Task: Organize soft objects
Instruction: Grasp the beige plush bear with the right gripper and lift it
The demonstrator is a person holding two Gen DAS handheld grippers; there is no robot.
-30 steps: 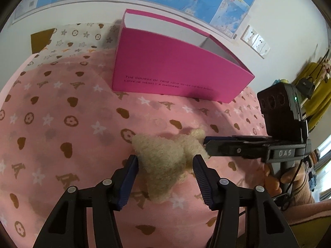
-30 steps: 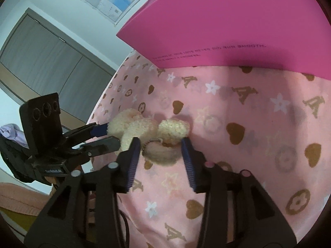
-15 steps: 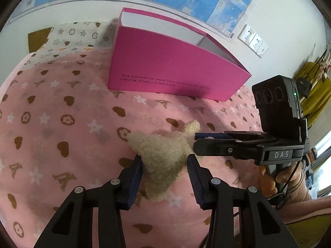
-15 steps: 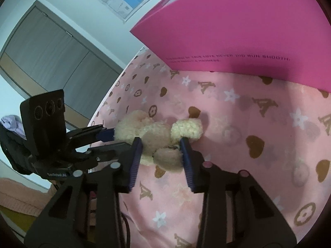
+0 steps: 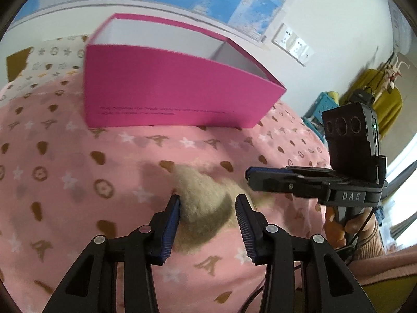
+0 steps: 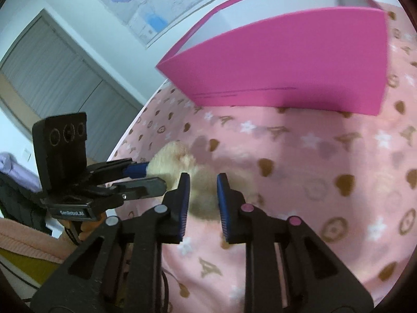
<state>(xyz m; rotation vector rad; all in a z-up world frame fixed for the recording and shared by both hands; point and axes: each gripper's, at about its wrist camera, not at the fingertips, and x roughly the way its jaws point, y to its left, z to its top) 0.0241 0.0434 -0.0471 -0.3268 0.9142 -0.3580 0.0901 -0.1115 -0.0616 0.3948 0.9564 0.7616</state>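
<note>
Around plush toy (image 5: 206,203): both tongs, level.

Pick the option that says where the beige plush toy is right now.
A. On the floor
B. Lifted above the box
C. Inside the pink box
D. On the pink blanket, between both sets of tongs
D: the plush toy lies on the blanket in front of the pink box, with the left tongs and right tongs straddling it.
</note>
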